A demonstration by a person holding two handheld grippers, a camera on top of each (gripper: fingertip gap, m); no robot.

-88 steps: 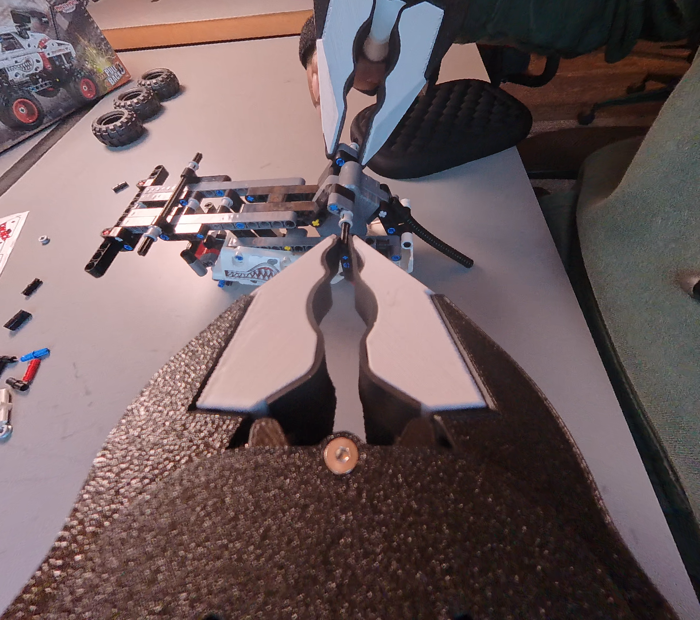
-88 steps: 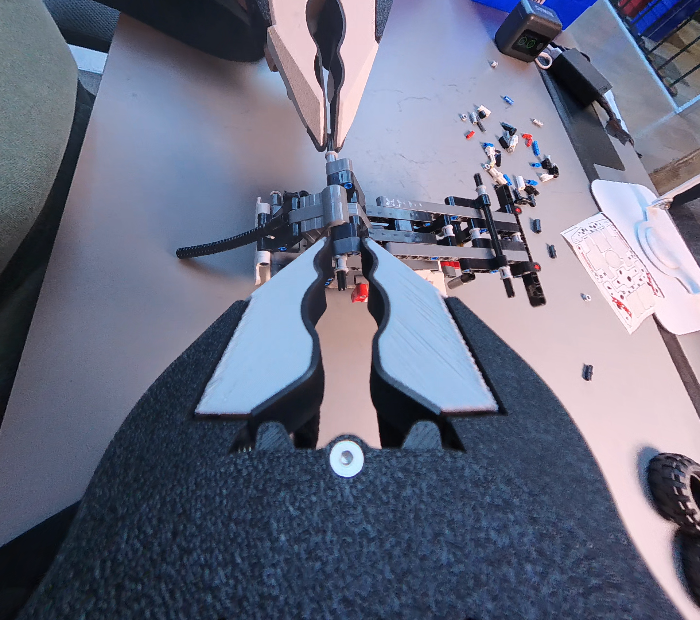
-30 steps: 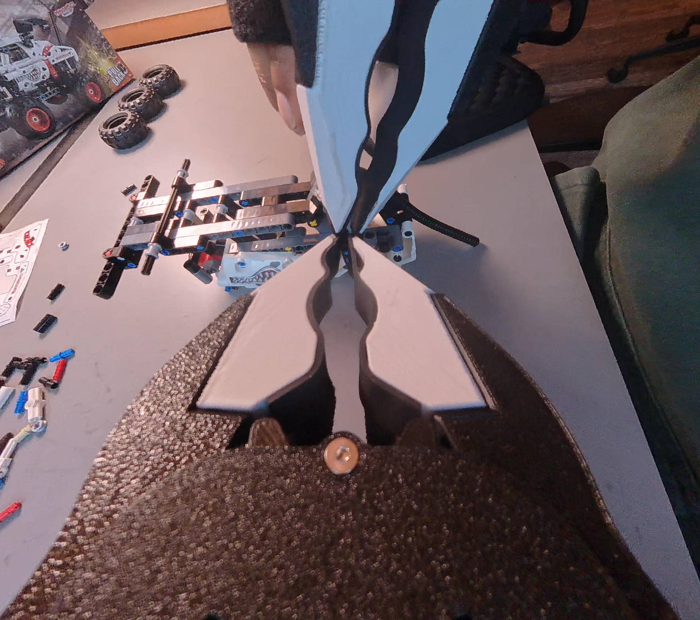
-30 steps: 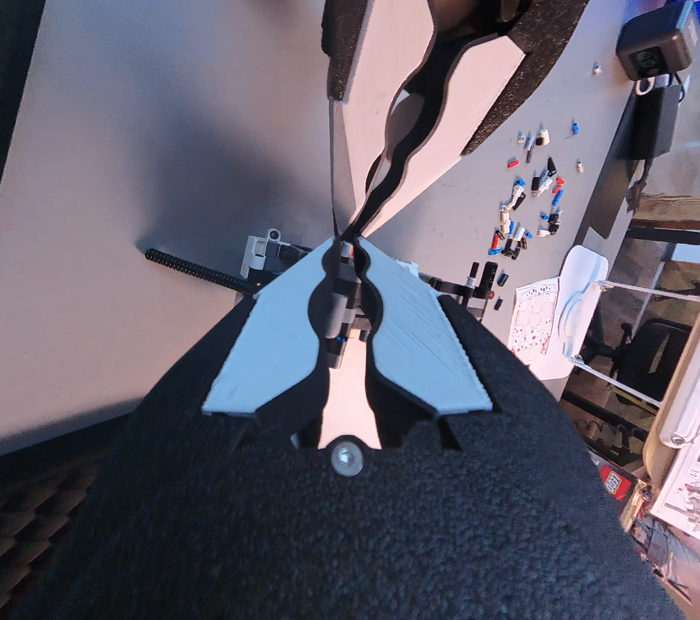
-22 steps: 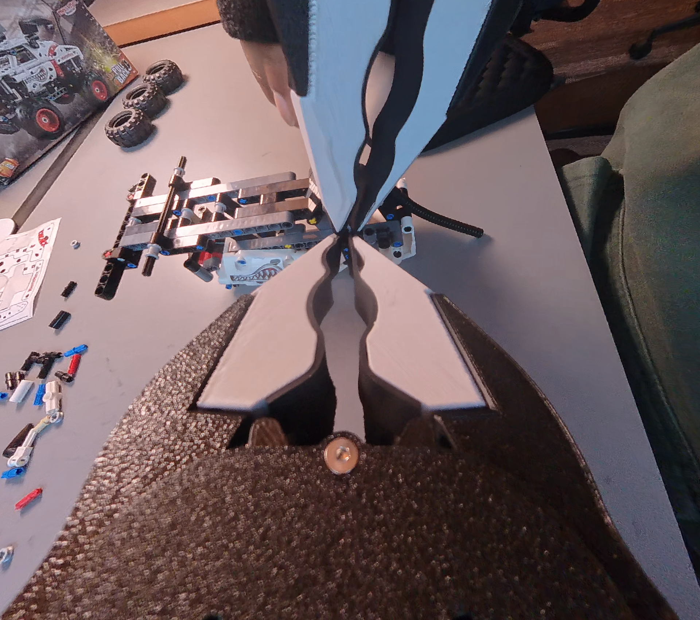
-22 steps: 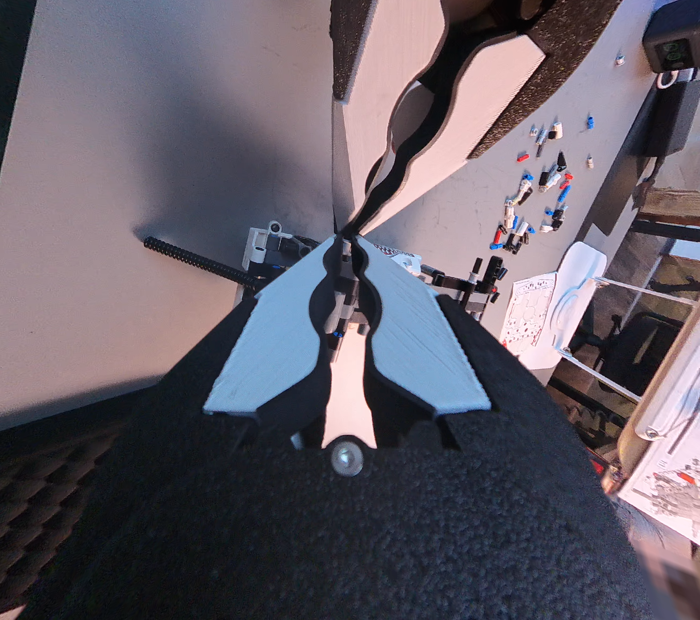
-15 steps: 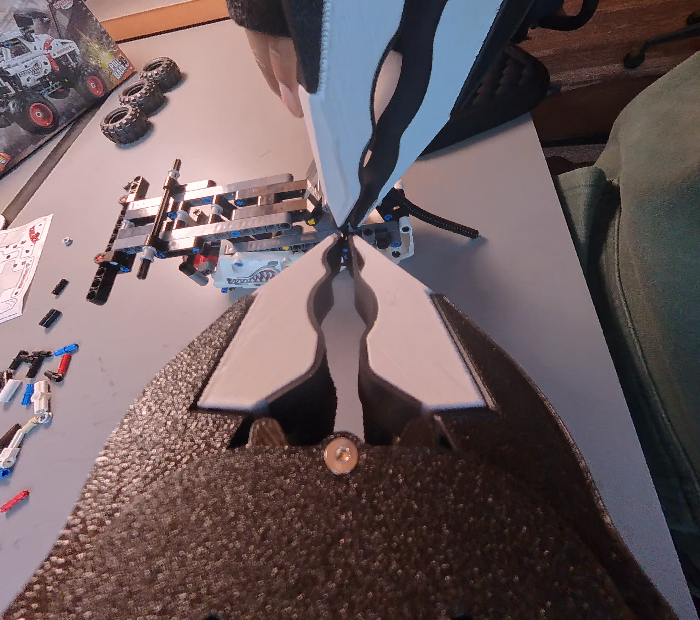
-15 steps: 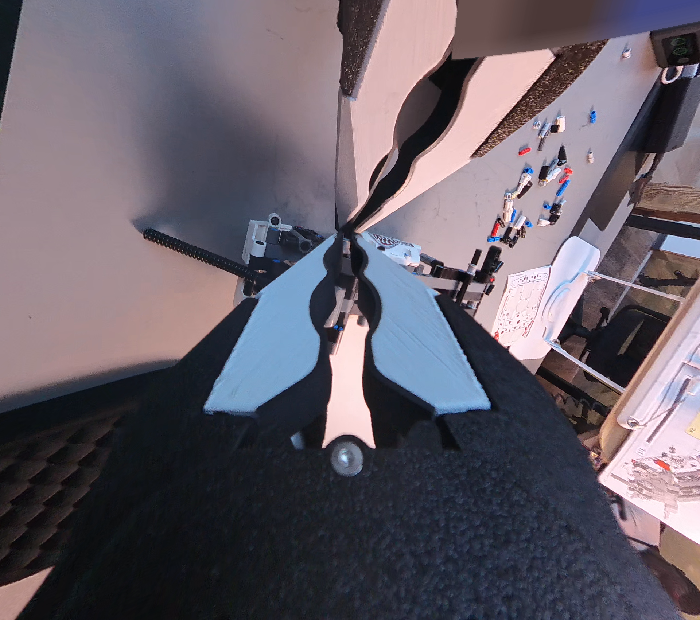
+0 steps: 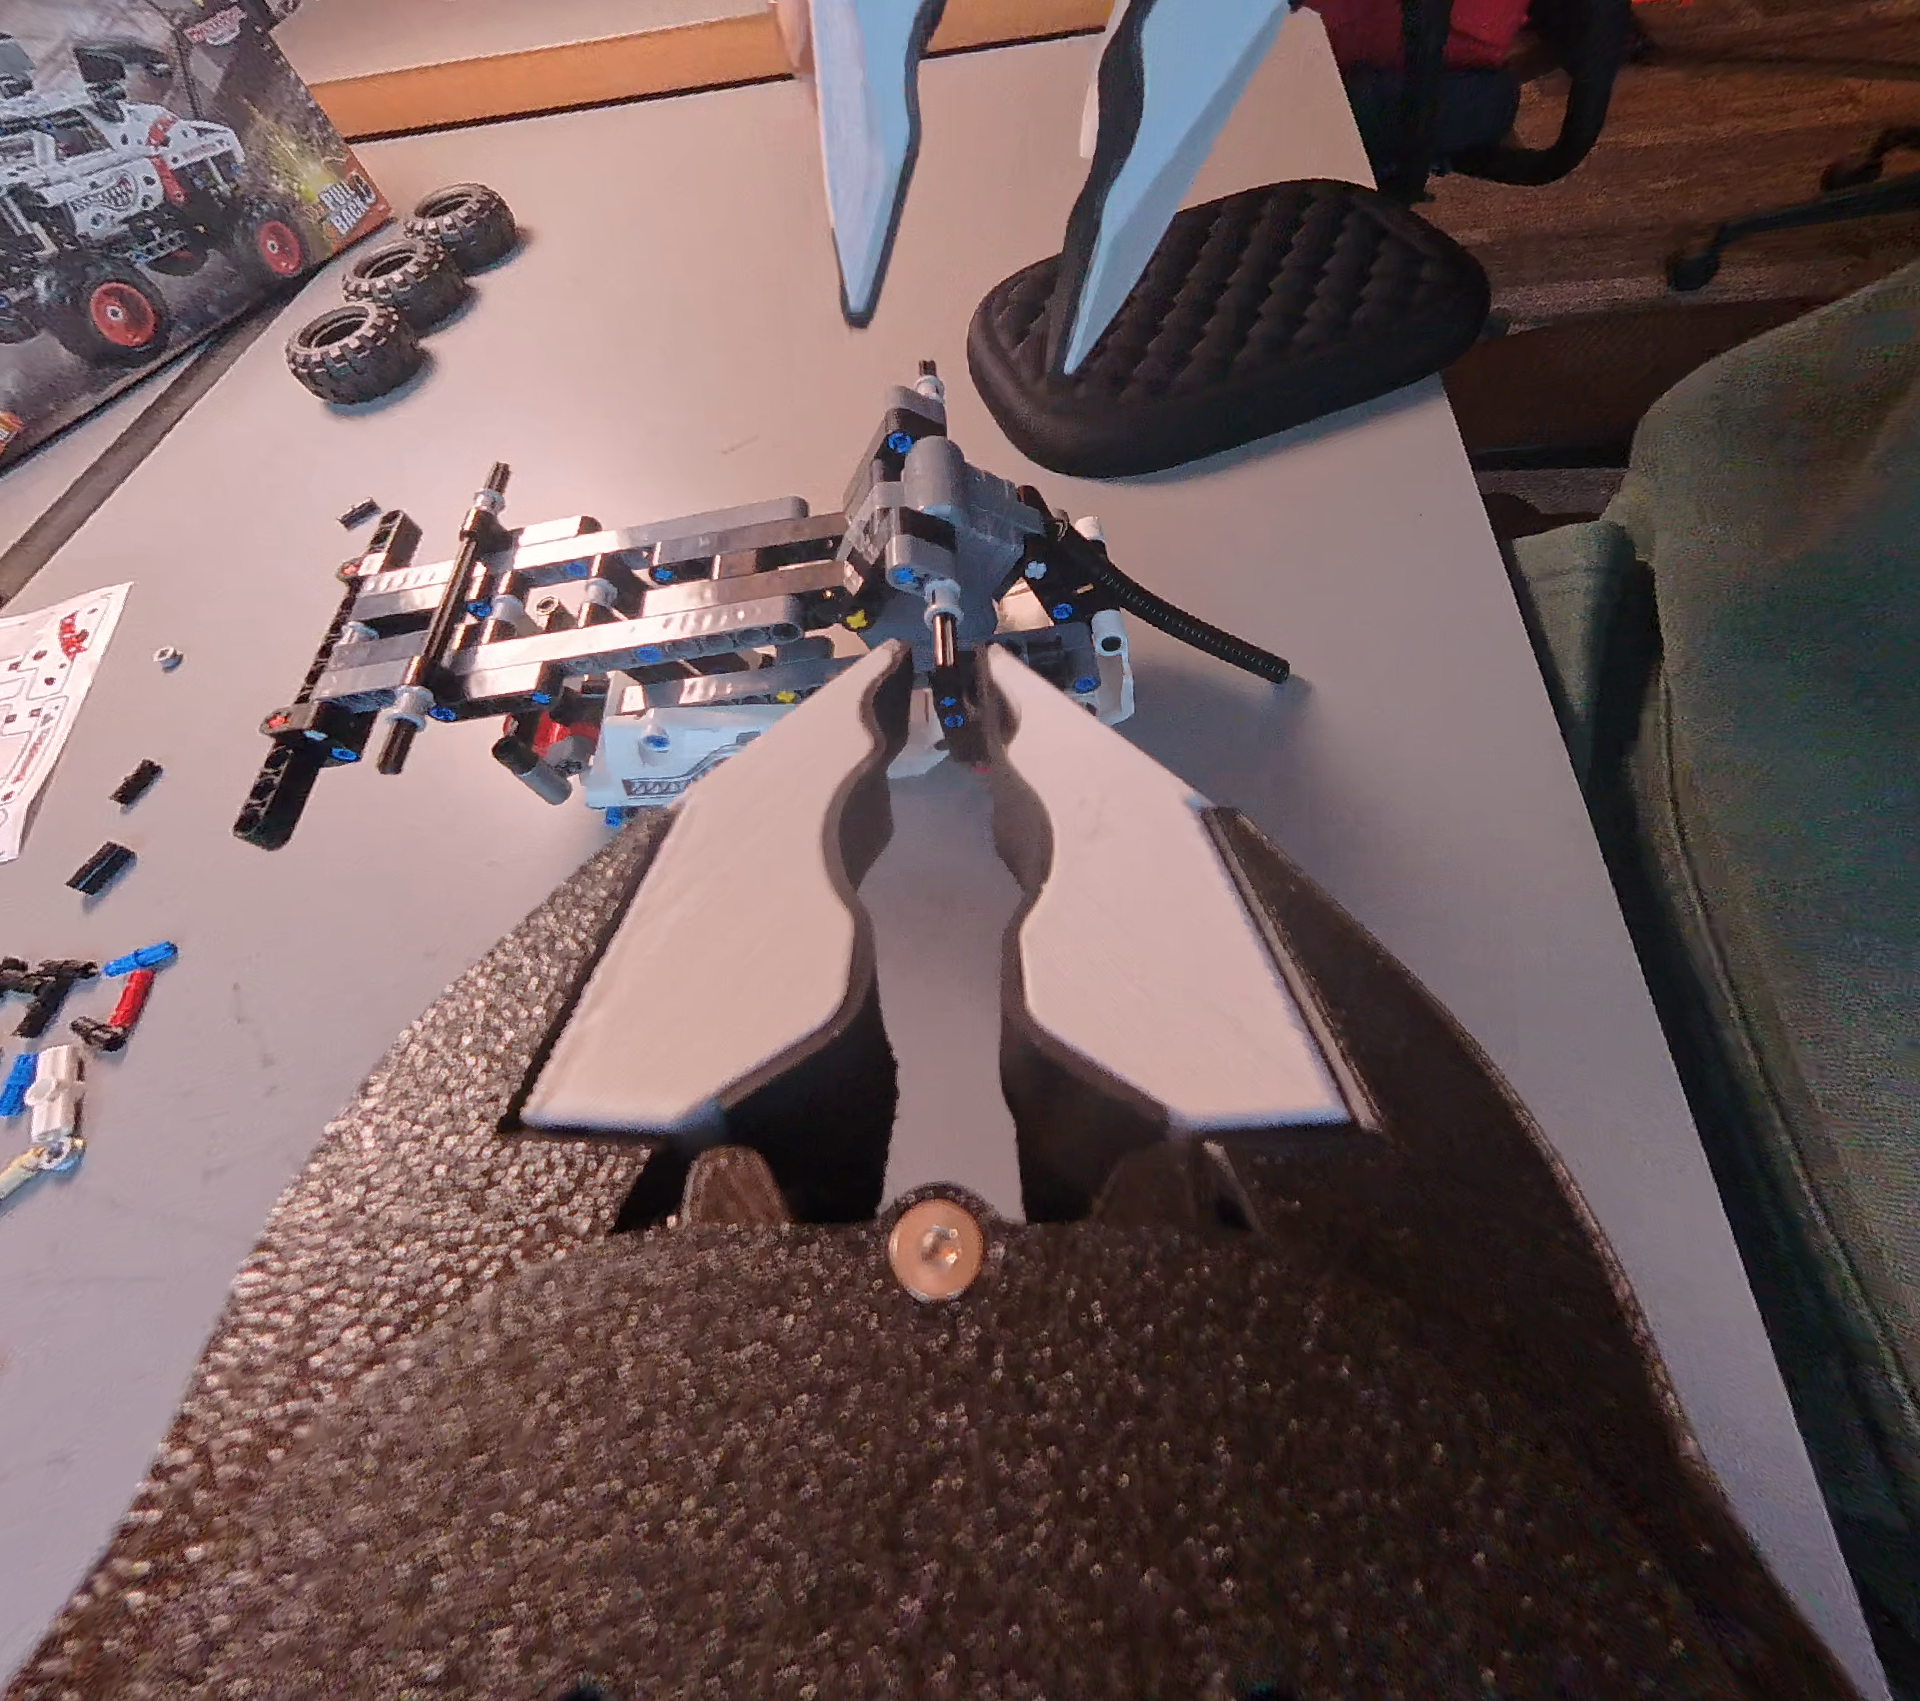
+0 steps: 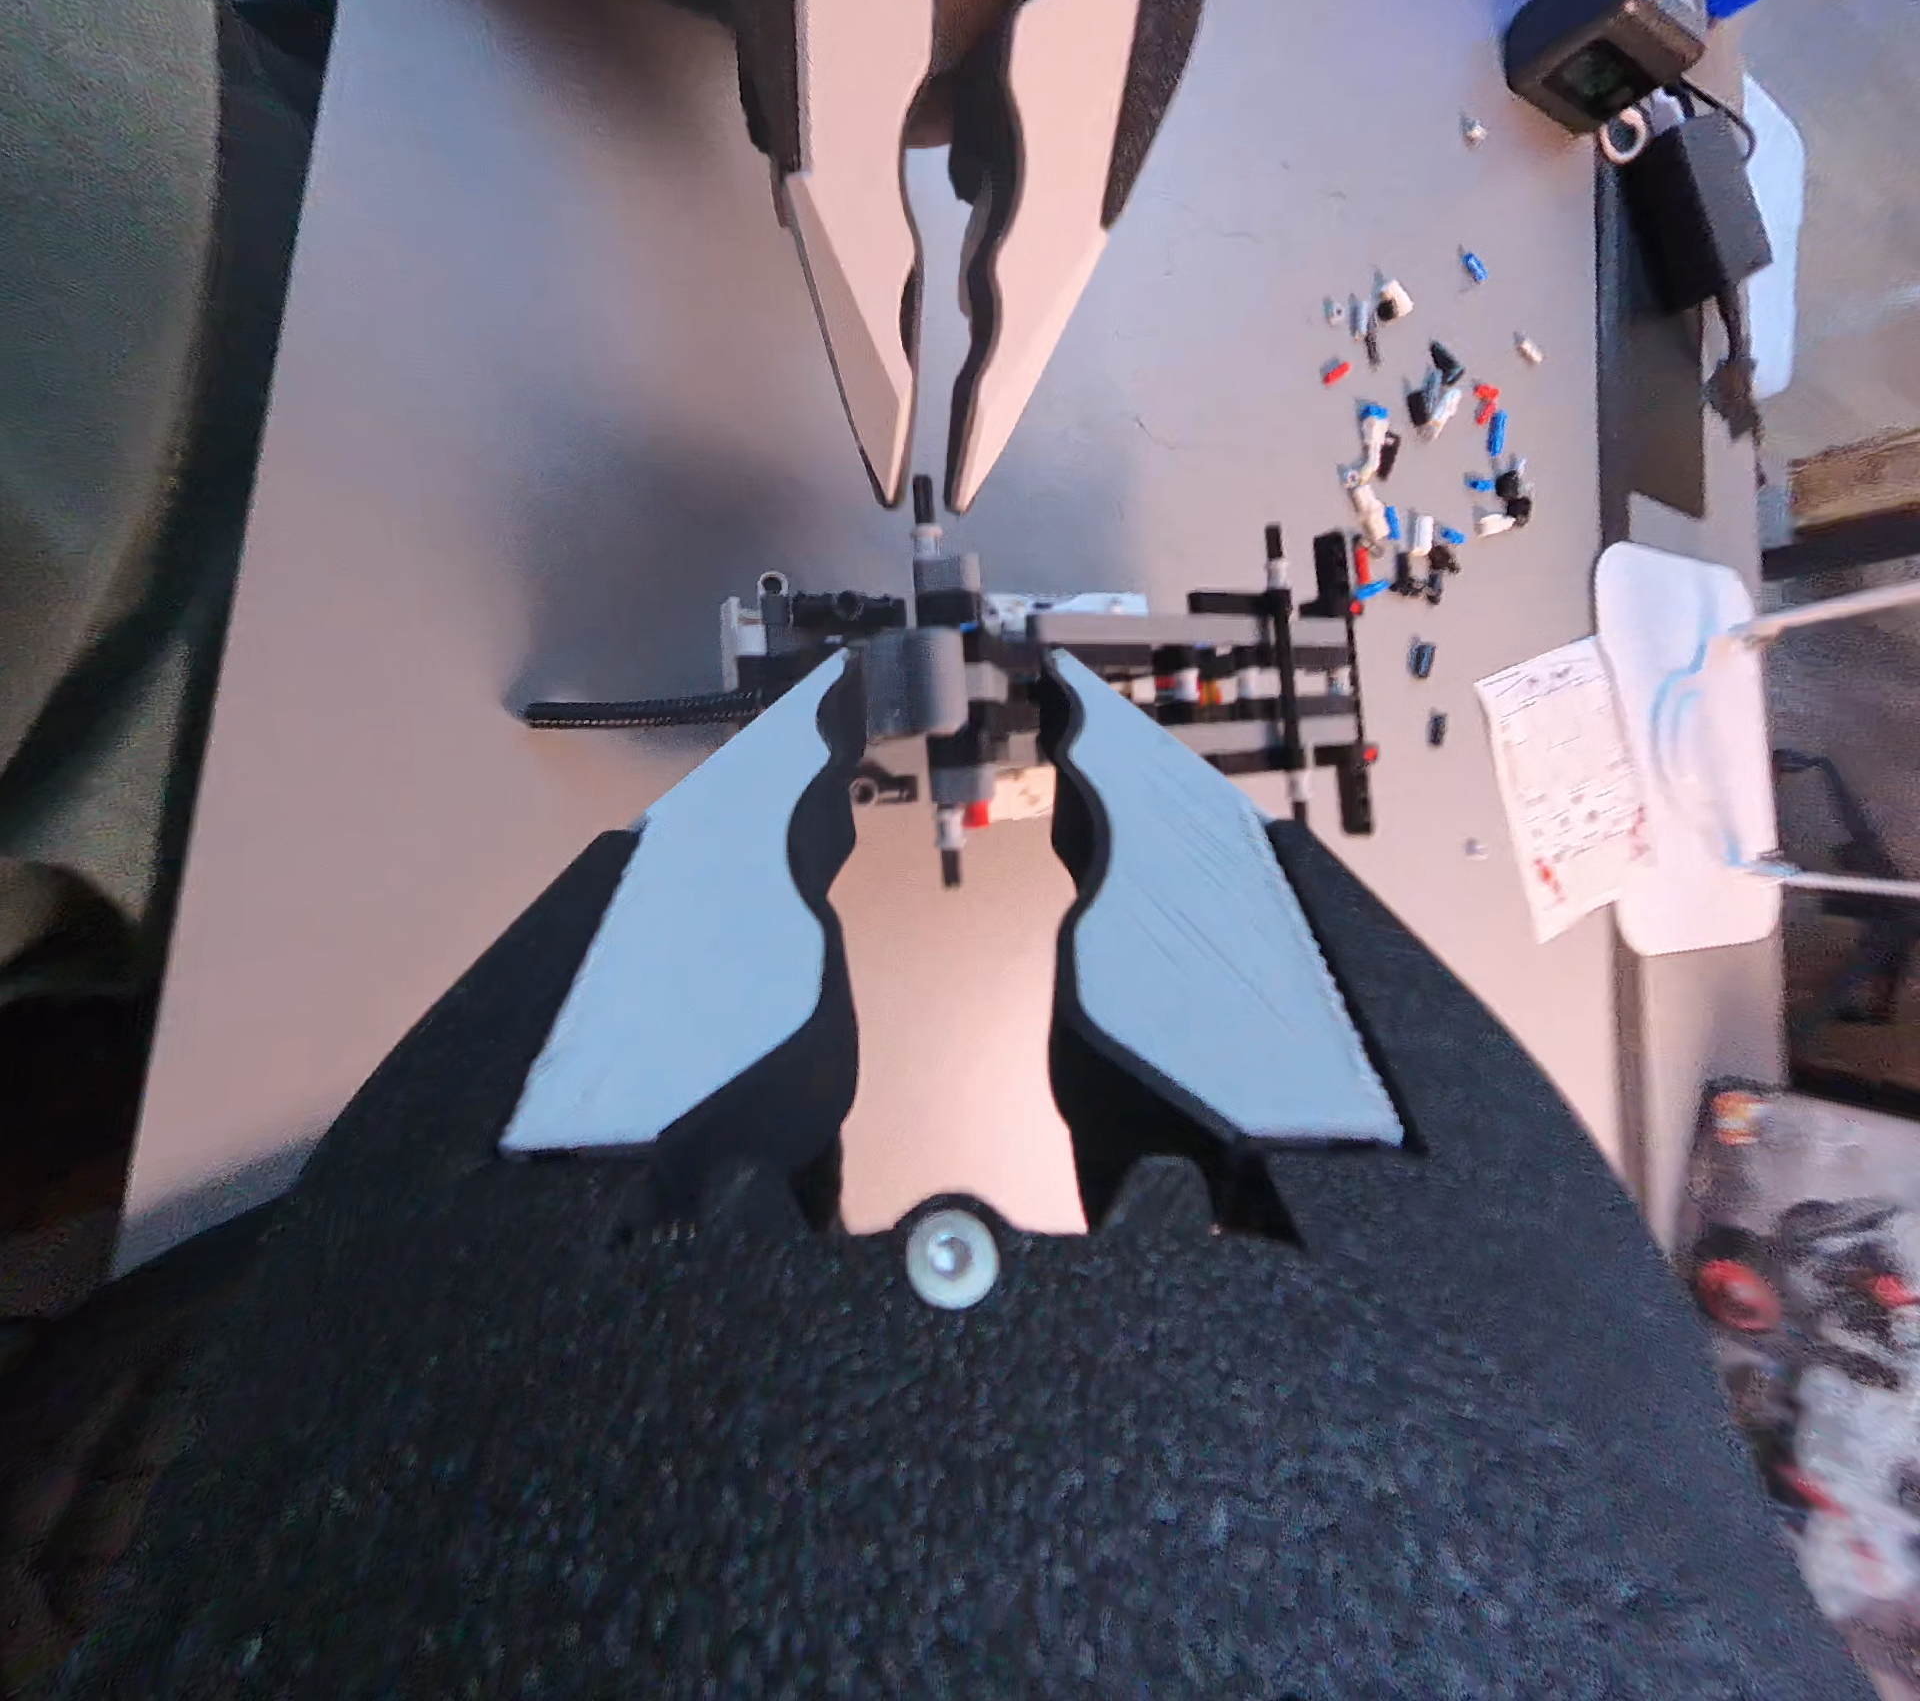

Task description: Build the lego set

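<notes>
A grey table [image 9: 644, 269] carries the work, with a printed set box [image 9: 135, 134] and three loose tyres [image 9: 400, 290] far off to the left of the left gripper [image 9: 940, 664], and a scatter of small pins and connectors [image 10: 1423, 425] beyond the right gripper [image 10: 948, 664], to its right.

The change is plain. Half a second ago both pairs of tongs were pinched tip to tip over the grey block at the chassis end, each clamped on the axle assembly. Now both have let go. The left gripper stands narrowly parted, its tips either side of the black axle [image 9: 943, 643] that sticks out toward it, not visibly gripping. The right gripper is spread wide and drawn back; in the left wrist view it hangs above the far end of the axle, apart from it.

The chassis [image 9: 623, 602] lies on the table between the two grippers, the grey gear housing [image 9: 951, 508] directly ahead of each, with the ribbed black hose [image 9: 1195, 623] trailing to the left gripper's right.

Judging by the release on both sides, the axle-and-housing step looks finished or at least seated. The build is far from done: the tyres are unfitted, and the sticker sheet [image 10: 1558, 768] lies untouched to the right gripper's right.
</notes>
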